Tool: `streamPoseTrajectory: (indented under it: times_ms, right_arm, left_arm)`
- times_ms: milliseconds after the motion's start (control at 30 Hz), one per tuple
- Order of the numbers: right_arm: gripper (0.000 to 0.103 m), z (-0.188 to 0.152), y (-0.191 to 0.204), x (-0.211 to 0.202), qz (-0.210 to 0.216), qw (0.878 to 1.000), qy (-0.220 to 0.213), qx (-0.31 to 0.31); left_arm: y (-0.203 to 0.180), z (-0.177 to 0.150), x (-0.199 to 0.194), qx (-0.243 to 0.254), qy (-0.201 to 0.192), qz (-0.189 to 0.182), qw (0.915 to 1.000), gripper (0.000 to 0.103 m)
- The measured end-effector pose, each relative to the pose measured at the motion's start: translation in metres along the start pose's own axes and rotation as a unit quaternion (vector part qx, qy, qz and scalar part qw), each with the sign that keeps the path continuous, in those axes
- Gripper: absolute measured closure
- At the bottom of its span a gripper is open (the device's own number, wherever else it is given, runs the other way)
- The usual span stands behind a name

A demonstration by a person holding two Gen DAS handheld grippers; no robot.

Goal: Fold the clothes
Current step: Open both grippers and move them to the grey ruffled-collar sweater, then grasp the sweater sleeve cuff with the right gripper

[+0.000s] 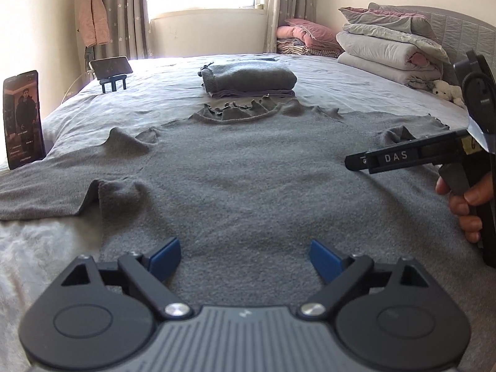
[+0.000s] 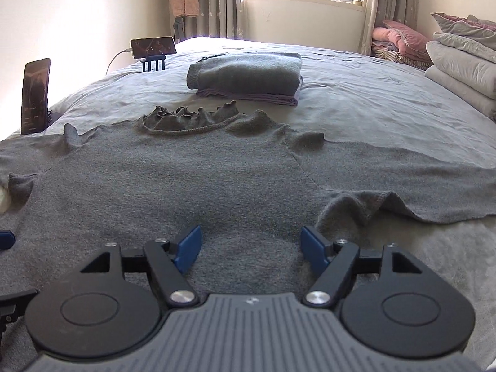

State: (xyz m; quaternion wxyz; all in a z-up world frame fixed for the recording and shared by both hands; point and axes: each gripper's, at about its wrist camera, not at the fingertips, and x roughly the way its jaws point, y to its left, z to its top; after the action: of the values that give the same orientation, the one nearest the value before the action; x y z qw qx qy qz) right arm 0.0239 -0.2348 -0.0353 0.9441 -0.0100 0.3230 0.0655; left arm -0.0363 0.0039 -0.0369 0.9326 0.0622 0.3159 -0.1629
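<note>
A gray sweater (image 1: 248,170) lies flat on the bed (image 1: 341,86). The left gripper (image 1: 245,259) and the right gripper (image 2: 251,248) hang over its bottom part, jaws spread wide and holding nothing. Folded clothes (image 1: 248,79) sit behind it

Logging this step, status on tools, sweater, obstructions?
Left tool open, right tool open, both empty. Grey sweater spread flat on bed, unfolded. Folded stack beyond collar; nothing blocking.
</note>
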Motion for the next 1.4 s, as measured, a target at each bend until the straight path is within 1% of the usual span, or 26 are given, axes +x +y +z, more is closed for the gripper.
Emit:
streamPoseTrajectory:
  times_ms: [100, 167, 267, 467, 533, 633, 733, 800, 933, 1000, 1133, 1200, 1267, 1333, 1367, 1400]
  right_arm:
    - [0.024, -0.002, 0.002, 0.0, -0.005, 1.0, 0.006, -0.012]
    - [0.018, -0.003, 0.005, 0.001, -0.011, 1.0, 0.008, -0.021]
    - [0.015, -0.004, 0.006, 0.002, -0.016, 1.0, 0.01, -0.025]
    - [0.013, -0.003, 0.004, 0.003, -0.015, 1.0, 0.012, -0.023]
    - [0.011, -0.002, 0.003, 0.002, -0.022, 0.999, 0.017, -0.028]
    - [0.0, 0.0, 0.001, 0.002, -0.035, 0.998, 0.027, -0.036]
    - [0.0, 0.003, -0.006, 0.0, -0.04, 0.998, 0.035, -0.032]
    - [0.0, 0.005, -0.014, -0.002, -0.045, 0.998, 0.033, -0.022]
    - [0.0, 0.009, -0.028, -0.006, -0.055, 0.998, 0.025, 0.0]
    - [0.0, 0.011, -0.036, -0.008, -0.06, 0.998, 0.021, 0.012]
    - [0.0, 0.014, -0.048, -0.011, -0.073, 0.997, 0.015, 0.027]
    - [0.0, 0.015, -0.053, -0.011, -0.078, 0.996, 0.012, 0.035]
    - [0.0, 0.016, -0.058, -0.011, -0.083, 0.996, 0.008, 0.043]
    - [0.0, 0.016, -0.063, -0.012, -0.091, 0.995, 0.003, 0.051]
    - [0.0, 0.016, -0.066, -0.012, -0.096, 0.994, 0.001, 0.055]
    - [0.0, 0.016, -0.069, -0.012, -0.101, 0.993, -0.001, 0.059]
  left_arm:
    - [-0.001, 0.001, 0.001, 0.003, 0.004, 0.002, 1.0, 0.009]
    - [0.0, 0.001, 0.002, 0.002, 0.005, 0.001, 1.0, 0.008]
    - [-0.001, 0.001, 0.002, 0.003, 0.006, 0.002, 1.0, 0.007]
    - [-0.001, 0.002, 0.002, 0.003, 0.008, 0.003, 1.0, 0.006]
    - [0.0, 0.003, 0.001, 0.001, 0.011, 0.004, 0.9999, 0.005]
    - [0.0, 0.004, -0.001, 0.004, 0.022, 0.009, 0.9997, 0.004]
    - [-0.001, 0.009, -0.003, 0.012, 0.038, 0.012, 0.9991, 0.004]
    - [-0.001, 0.015, -0.003, 0.016, 0.049, 0.015, 0.9986, 0.004]
    - [-0.002, 0.028, 0.001, 0.021, 0.056, 0.017, 0.9981, 0.003]
    - [-0.002, 0.035, 0.005, 0.02, 0.06, 0.013, 0.9979, 0.003]
    - [0.001, 0.056, 0.017, -0.012, 0.076, -0.015, 0.9969, 0.003]
    - [0.003, 0.065, 0.024, -0.035, 0.072, -0.022, 0.9965, 0.003]
    - [0.004, 0.07, 0.03, -0.055, 0.049, -0.016, 0.9972, 0.003]
    - [0.006, 0.066, 0.032, -0.079, -0.004, -0.003, 0.9969, 0.003]
    - [0.007, 0.063, 0.033, -0.083, -0.023, 0.003, 0.9963, 0.003]
    - [0.006, 0.061, 0.036, -0.082, -0.026, 0.014, 0.9962, 0.003]
